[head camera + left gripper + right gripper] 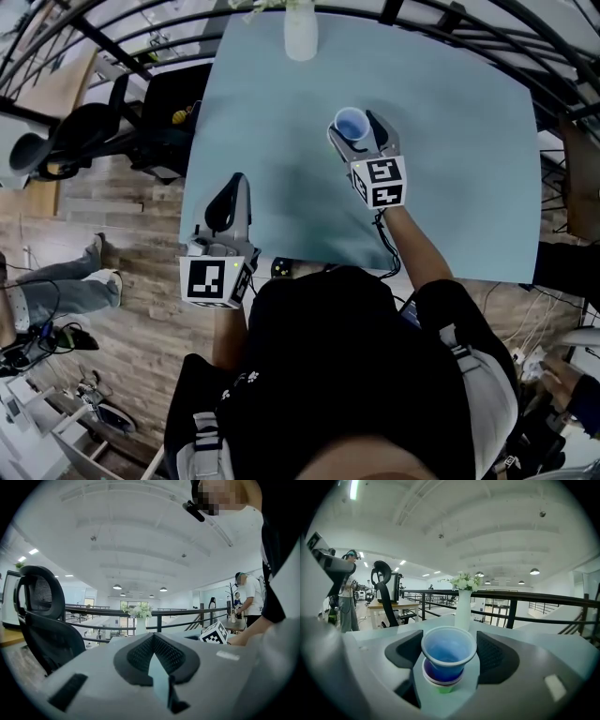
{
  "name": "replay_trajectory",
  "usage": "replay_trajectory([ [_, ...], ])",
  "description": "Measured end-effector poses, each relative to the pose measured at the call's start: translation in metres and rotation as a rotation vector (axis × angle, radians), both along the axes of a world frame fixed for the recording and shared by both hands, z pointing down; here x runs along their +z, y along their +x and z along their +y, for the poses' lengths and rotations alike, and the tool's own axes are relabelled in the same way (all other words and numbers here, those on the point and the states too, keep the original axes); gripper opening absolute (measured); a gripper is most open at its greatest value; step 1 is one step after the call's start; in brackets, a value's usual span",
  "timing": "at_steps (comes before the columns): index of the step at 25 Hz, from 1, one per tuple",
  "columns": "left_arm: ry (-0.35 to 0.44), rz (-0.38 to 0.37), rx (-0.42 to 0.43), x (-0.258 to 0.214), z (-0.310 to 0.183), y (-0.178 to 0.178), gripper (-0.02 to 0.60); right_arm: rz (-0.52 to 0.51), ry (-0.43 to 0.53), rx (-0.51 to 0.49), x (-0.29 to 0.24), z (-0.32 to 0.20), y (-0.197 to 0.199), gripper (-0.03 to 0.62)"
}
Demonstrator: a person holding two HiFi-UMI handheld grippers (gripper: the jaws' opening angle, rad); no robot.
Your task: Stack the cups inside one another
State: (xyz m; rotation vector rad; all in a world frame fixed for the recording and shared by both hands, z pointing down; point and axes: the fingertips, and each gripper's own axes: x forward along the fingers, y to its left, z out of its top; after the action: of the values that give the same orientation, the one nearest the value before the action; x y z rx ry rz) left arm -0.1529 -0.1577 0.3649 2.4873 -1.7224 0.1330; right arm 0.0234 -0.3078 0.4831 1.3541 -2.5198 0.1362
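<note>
A blue cup [352,123] sits upright between the jaws of my right gripper [354,127] on the light blue table [469,169]. In the right gripper view the blue cup [448,652] rests inside a purple cup [440,677], which sits in a green cup [444,689]. The right gripper [449,645] has both black pads against the blue cup's rim. My left gripper [238,180] hovers at the table's near left edge, shut and empty; its pads [140,653] meet at the tip.
A white vase [300,30] with flowers stands at the table's far edge, straight beyond the cups [462,609]. A black office chair [84,131] stands left of the table. Railings run behind it.
</note>
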Motion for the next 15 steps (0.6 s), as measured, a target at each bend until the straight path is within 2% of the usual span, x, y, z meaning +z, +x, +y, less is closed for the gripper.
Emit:
replay_trajectory([
  [15, -0.003, -0.009, -0.016, -0.003, -0.001, -0.008, -0.008, 0.051, -0.075, -0.005, 0.035, -0.001, -0.006, 0.371],
])
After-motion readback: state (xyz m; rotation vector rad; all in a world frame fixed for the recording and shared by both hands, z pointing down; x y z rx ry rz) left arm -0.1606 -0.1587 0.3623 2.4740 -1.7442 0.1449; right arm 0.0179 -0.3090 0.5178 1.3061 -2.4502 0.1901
